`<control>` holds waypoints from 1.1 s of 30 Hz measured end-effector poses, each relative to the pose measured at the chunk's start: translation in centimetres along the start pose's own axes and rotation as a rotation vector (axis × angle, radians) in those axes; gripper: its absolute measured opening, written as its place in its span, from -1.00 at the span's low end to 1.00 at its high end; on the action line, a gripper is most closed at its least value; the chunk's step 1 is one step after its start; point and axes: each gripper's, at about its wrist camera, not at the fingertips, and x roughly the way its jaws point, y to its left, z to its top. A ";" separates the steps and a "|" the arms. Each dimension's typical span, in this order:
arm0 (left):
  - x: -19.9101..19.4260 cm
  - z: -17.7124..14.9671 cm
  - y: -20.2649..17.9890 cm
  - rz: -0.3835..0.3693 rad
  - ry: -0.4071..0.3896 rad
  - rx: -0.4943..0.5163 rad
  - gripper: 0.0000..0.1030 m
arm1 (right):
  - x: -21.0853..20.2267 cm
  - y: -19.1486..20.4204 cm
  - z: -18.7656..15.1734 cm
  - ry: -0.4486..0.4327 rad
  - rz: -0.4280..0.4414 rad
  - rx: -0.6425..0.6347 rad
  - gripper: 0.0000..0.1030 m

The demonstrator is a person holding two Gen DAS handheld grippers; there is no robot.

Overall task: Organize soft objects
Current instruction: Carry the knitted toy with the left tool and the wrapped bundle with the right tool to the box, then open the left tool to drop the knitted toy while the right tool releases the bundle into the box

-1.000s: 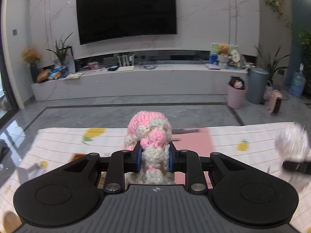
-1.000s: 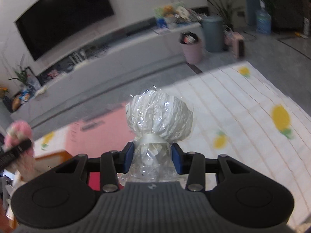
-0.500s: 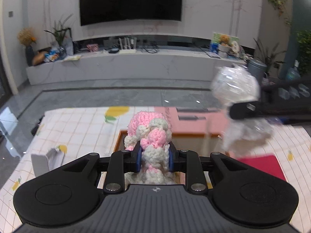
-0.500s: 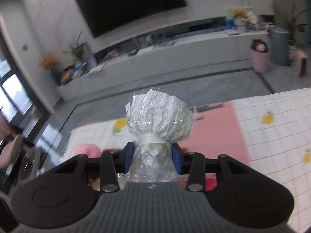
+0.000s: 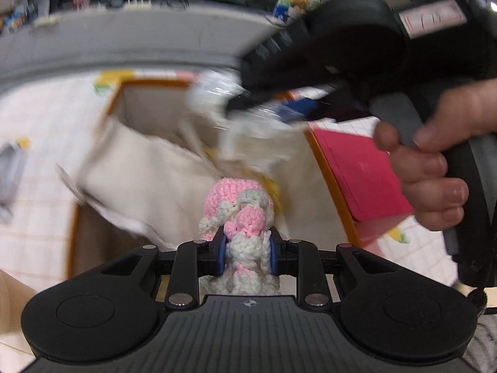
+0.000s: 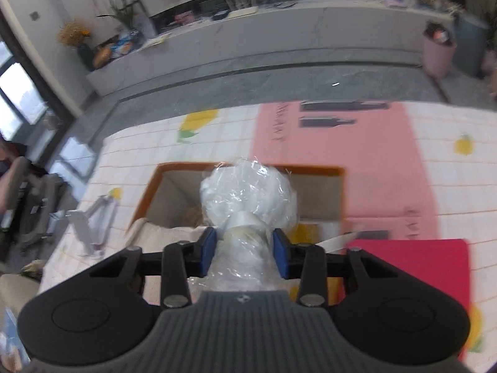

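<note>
Because both soft things belong in the orange-rimmed box (image 6: 313, 171) mid-frame, your left claw (image 5: 247, 256) clamps the crocheted toy (image 5: 240, 214) above it, while your right claw (image 6: 245, 256), just tightened, grips the cellophane-wrapped bundle (image 6: 248, 192) over its opening.

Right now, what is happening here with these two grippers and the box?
A person is sorting soft things into an orange-rimmed fabric box. The left gripper holds a pink and white crocheted toy; the right gripper, its jaws just closing a little, grips a white bundle wrapped in clear plastic. Both are above the box, not yet released.
</note>
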 end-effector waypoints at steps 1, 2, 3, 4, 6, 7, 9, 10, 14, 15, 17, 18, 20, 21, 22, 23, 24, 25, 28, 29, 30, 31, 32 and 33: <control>0.5 -0.2 -0.1 -0.020 0.011 -0.009 -0.44 | 0.4 0.0 -0.1 0.017 0.038 0.003 -0.30; 0.9 -0.3 -0.3 -0.024 0.017 -0.008 -0.44 | 0.7 0.0 -0.2 0.027 0.053 0.000 -0.30; 1.3 -0.5 -0.6 -0.014 0.020 0.002 -0.44 | 1.2 0.3 -0.3 0.035 0.034 -0.015 -0.30; 1.7 -0.6 -0.9 -0.003 0.027 0.015 -0.44 | 1.7 0.5 -0.3 0.041 -0.006 -0.037 -0.30; 2.5 -0.7 -1.3 -0.008 0.041 0.021 -0.44 | 2.6 0.6 -0.2 0.049 -0.082 -0.067 -0.30; 2.8 -0.6 -1.5 -0.019 0.051 0.016 -0.44 | 2.9 0.5 -0.2 0.059 -0.096 -0.076 -0.31; 3.2 -0.2 -1.6 -0.030 0.061 0.024 -0.44 | 3.4 0.7 -0.1 0.074 -0.133 -0.106 -0.31; 3.3 -0.1 -1.8 -0.027 0.061 0.039 -0.44 | 3.7 0.8 -0.2 0.089 -0.167 -0.131 -0.33; 3.5 0.2 -1.9 -0.045 0.062 0.030 -0.44 | 4.6 1.8 -0.4 0.055 -0.392 -0.290 -0.46; 3.5 0.2 -1.7 -0.048 0.063 0.016 -0.44 | 4.9 1.6 -0.4 0.070 -0.378 -0.279 -0.46; 3.7 0.2 -1.5 -0.057 0.068 -0.010 -0.44 | 5.3 1.3 -0.5 0.081 -0.383 -0.274 -0.46; 3.9 0.1 -1.7 -0.060 0.069 -0.018 -0.44 | 5.5 1.3 -0.5 0.082 -0.389 -0.287 -0.46; 4.1 -0.2 -1.7 -0.063 0.066 -0.027 -0.44 | 6.0 1.2 -0.7 0.090 -0.392 -0.303 -0.48; 4.2 -0.2 -1.6 -0.061 0.064 -0.028 -0.44 | 6.1 1.2 -0.9 0.093 -0.393 -0.320 -0.49; 4.2 -0.5 -1.9 -0.057 0.063 -0.030 -0.44 | 6.4 1.4 -1.1 0.100 -0.392 -0.347 -0.50; 4.3 -0.8 -1.8 -0.054 0.064 -0.034 -0.44 | 6.8 1.6 -1.3 0.111 -0.394 -0.374 -0.51; 4.5 -0.9 -1.9 -0.055 0.065 -0.039 -0.44 | 7.0 1.6 -1.5 0.117 -0.392 -0.394 -0.52; 4.5 -1.1 -1.8 -0.056 0.066 -0.037 -0.44 | 7.3 1.8 -1.6 0.120 -0.396 -0.406 -0.52; 4.8 -0.9 -2.0 -0.024 0.068 -0.019 -0.41 | 7.7 2.5 -2.3 0.120 -0.433 -0.448 -0.52; 4.9 -0.8 -1.9 -0.018 0.074 -0.033 -0.37 | 7.8 2.7 -2.4 0.120 -0.441 -0.465 -0.52; 4.8 -0.7 -1.8 -0.013 0.079 -0.041 -0.32 | 7.9 2.8 -2.4 0.121 -0.444 -0.472 -0.52; 4.8 -0.6 -1.6 -0.006 0.087 -0.050 -0.20 | 7.7 2.7 -2.3 0.121 -0.442 -0.465 -0.51; 4.8 -0.5 -1.4 -0.001 0.098 -0.059 -0.07 | 7.5 2.6 -2.2 0.116 -0.433 -0.449 -0.49; 5.1 -0.5 -1.2 0.000 0.101 -0.068 -0.02 | 7.2 2.2 -2.0 0.108 -0.418 -0.424 -0.48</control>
